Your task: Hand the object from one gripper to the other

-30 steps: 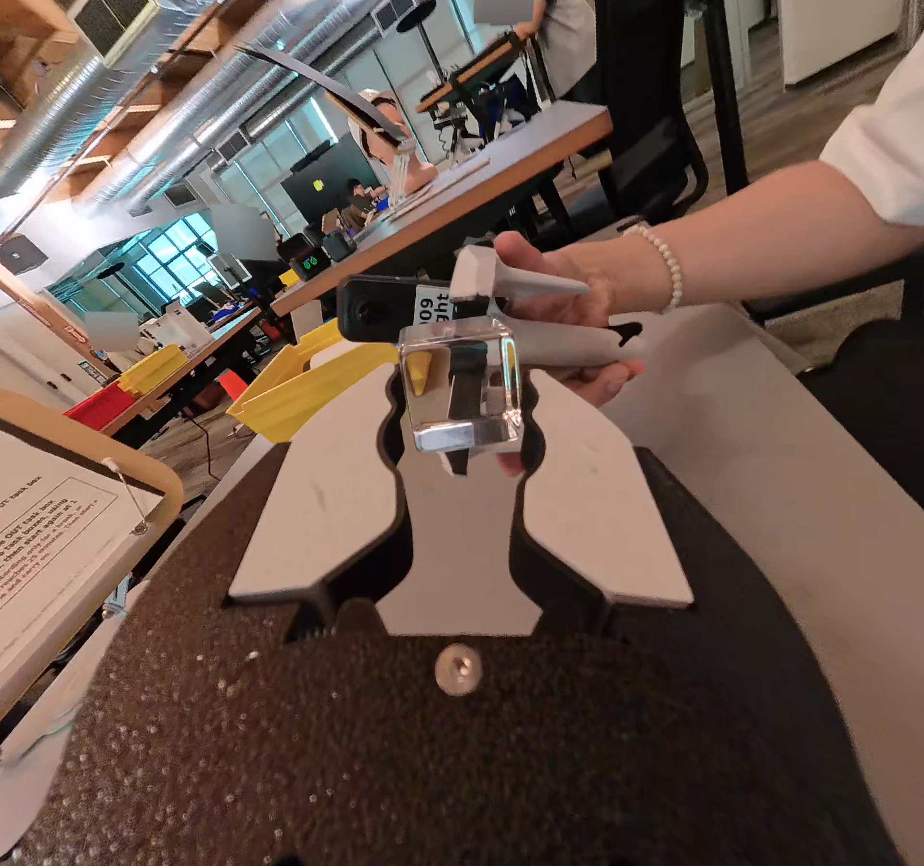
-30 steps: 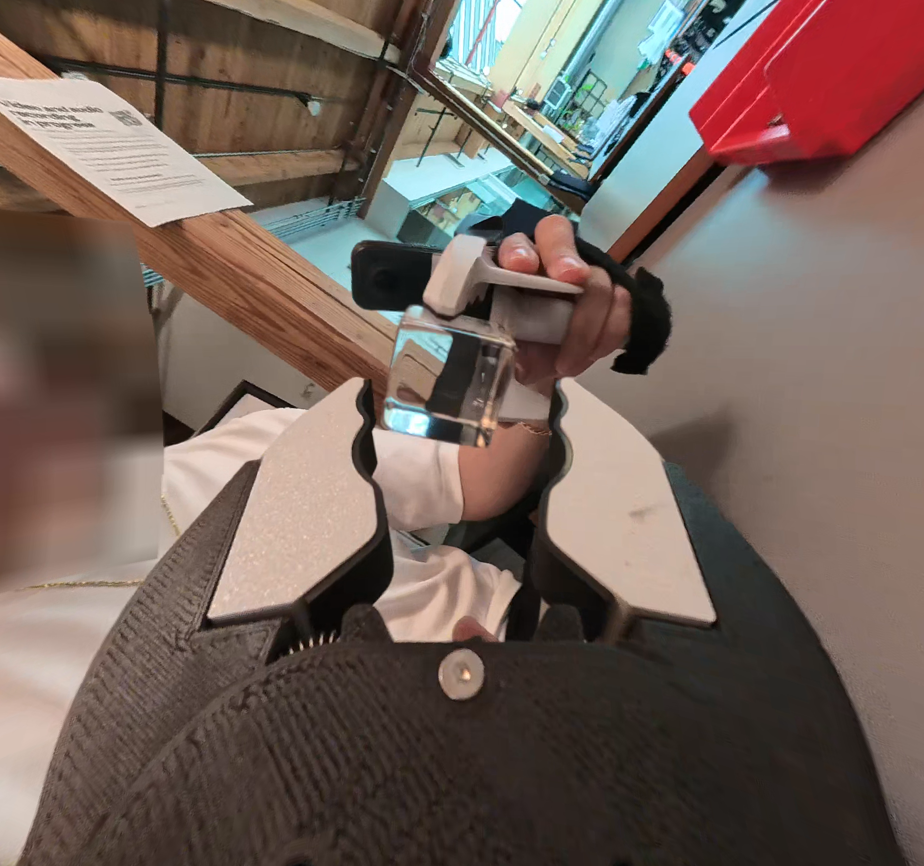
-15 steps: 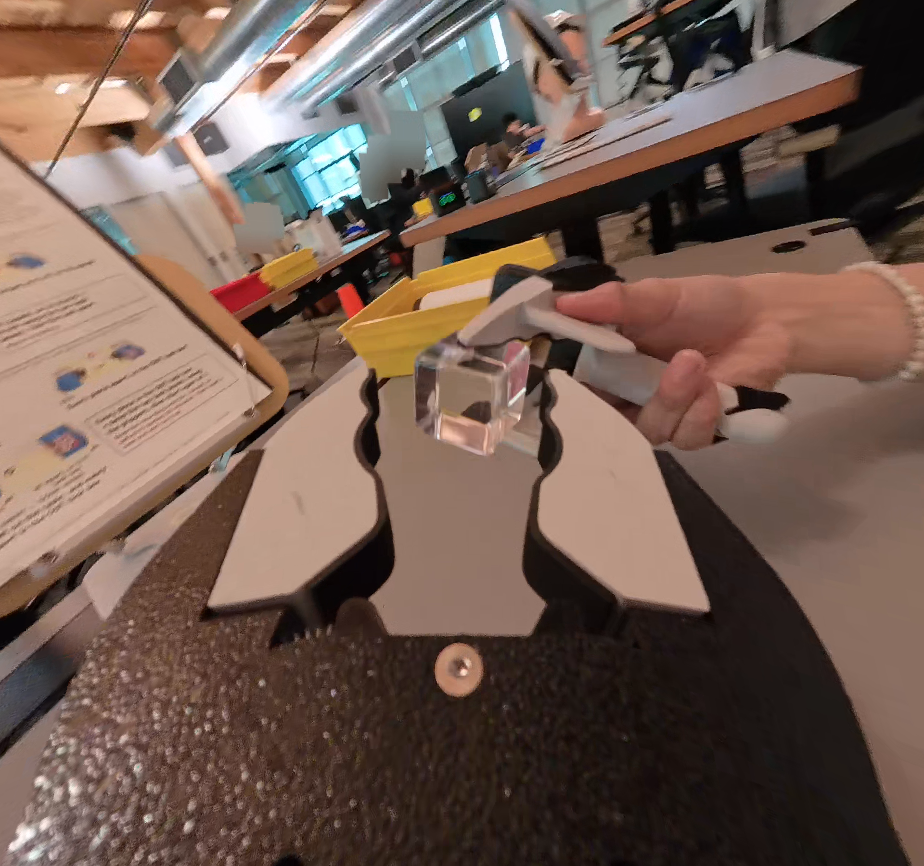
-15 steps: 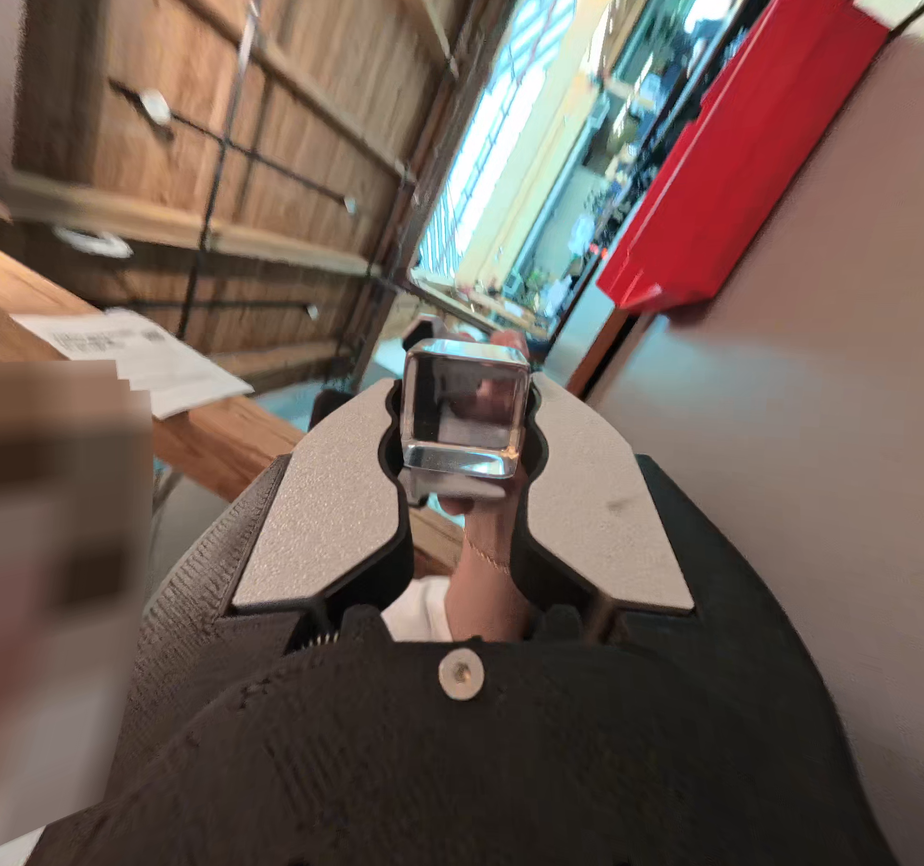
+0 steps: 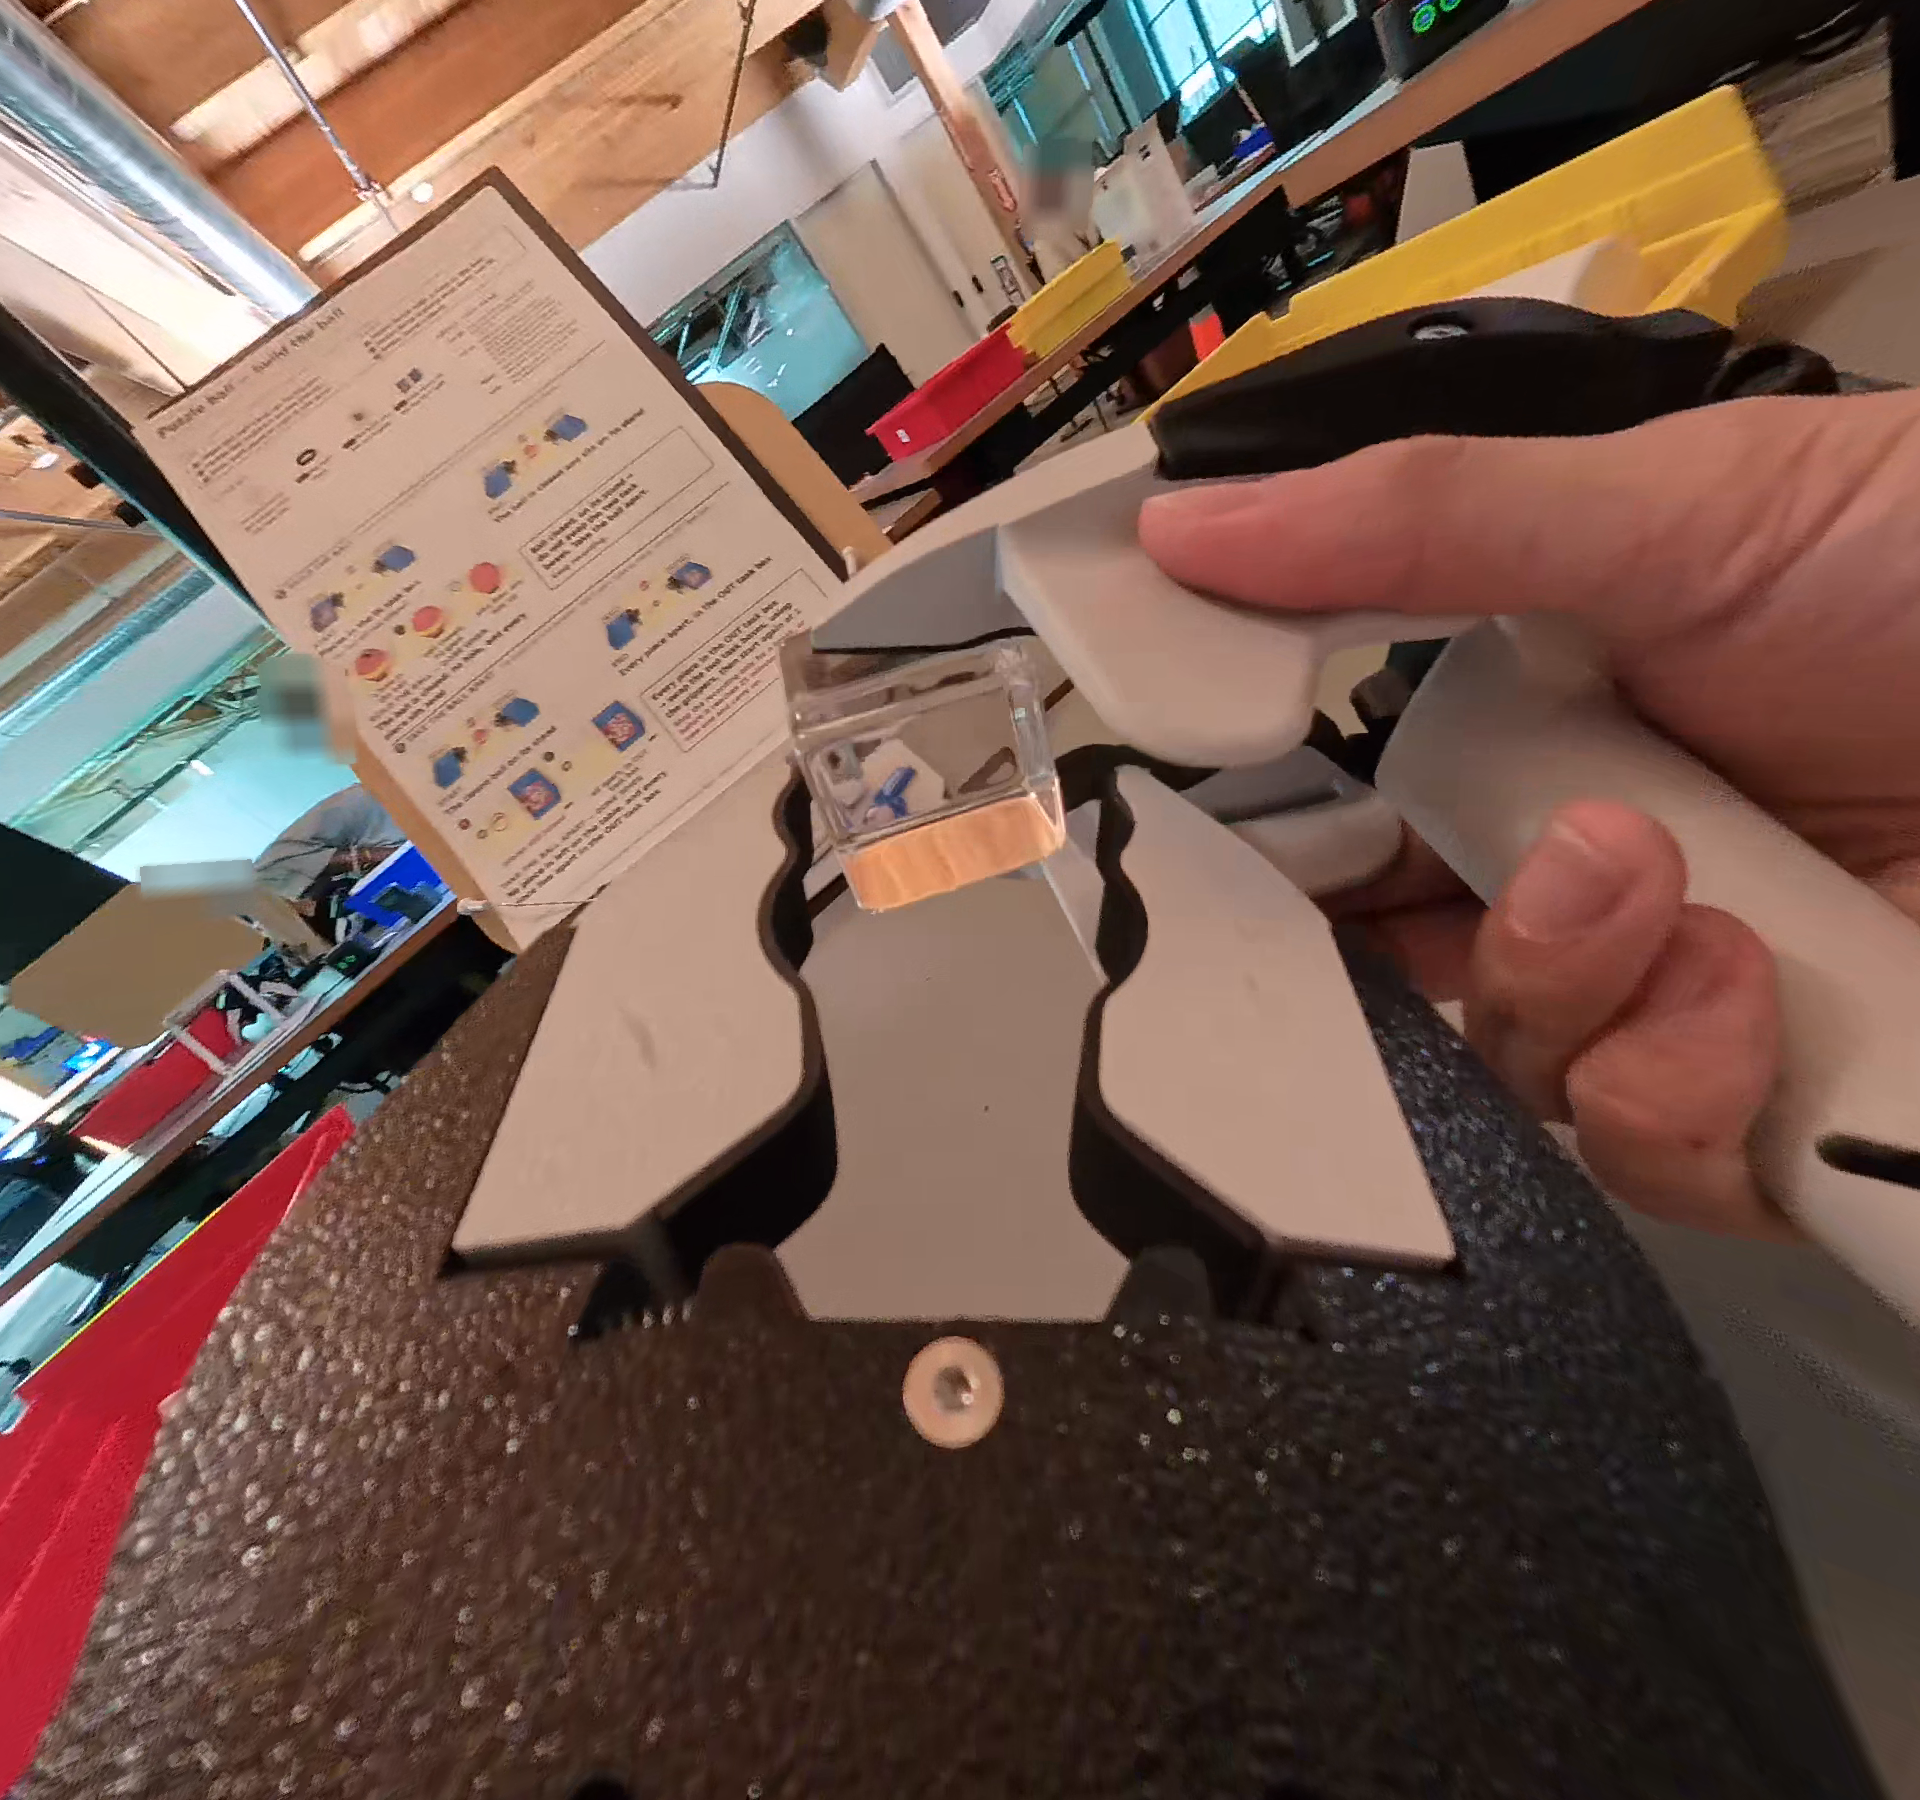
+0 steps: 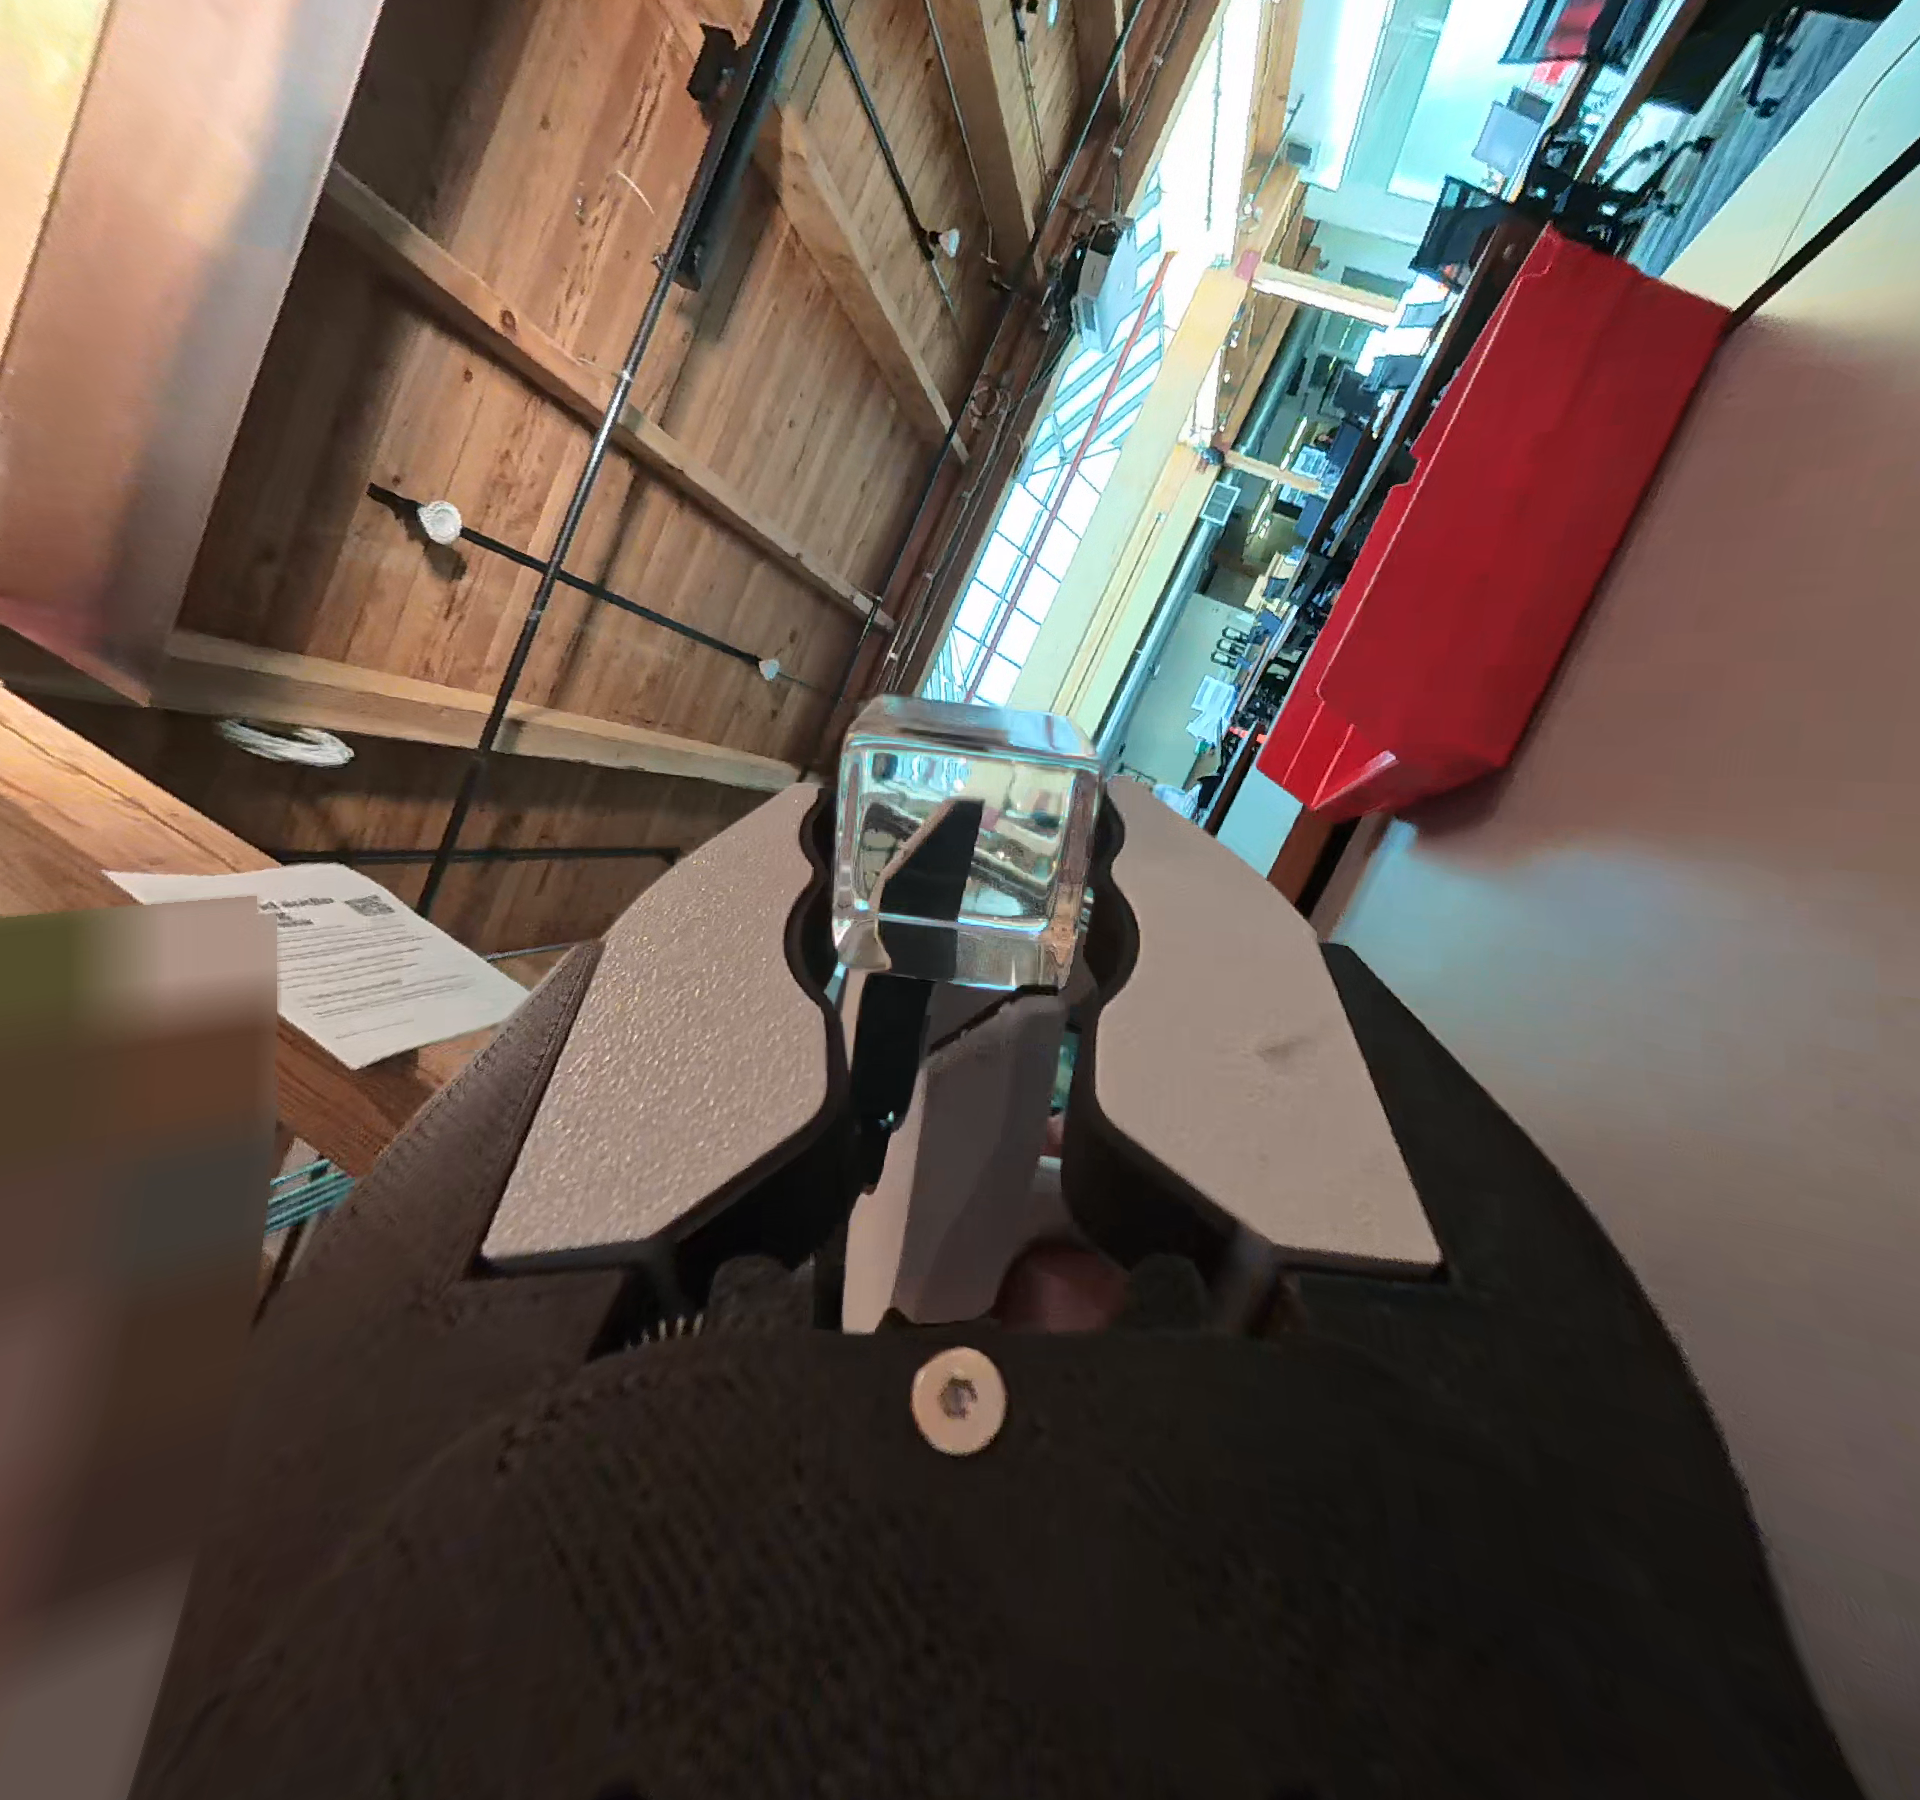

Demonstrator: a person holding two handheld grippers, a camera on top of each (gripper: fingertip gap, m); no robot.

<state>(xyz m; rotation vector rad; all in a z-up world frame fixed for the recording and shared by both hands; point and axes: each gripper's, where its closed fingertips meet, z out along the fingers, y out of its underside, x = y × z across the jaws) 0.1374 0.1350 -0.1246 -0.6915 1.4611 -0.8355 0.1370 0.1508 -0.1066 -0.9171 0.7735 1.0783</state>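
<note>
A clear glass-like cube point(image 6: 966, 867) sits between the fingertips of my right gripper point(image 6: 966, 815), which is shut on it from both sides. In the left wrist view the cube point(image 5: 925, 763) hangs in the gap at the tips of my left gripper point(image 5: 945, 794), which is open, with small gaps on both sides. One grey finger of the right gripper point(image 5: 1143, 649) lies over the cube there, and a person's hand point(image 5: 1558, 607) grips its handle. A finger of the left gripper point(image 6: 956, 1158) shows below the cube in the right wrist view.
A clipboard with an instruction sheet point(image 5: 499, 545) stands just left of the grippers. A yellow bin point(image 5: 1621, 192) is behind the hand. A red bin point(image 6: 1486, 545) rests on the grey table point(image 6: 1714, 919). A red bin edge point(image 5: 125, 1335) is at lower left. Less than 4 cm separates the two grippers' tips.
One second ago my left gripper held the cube and my right gripper was wide open. The right gripper has closed on the cube and the left has opened. Both views have swung.
</note>
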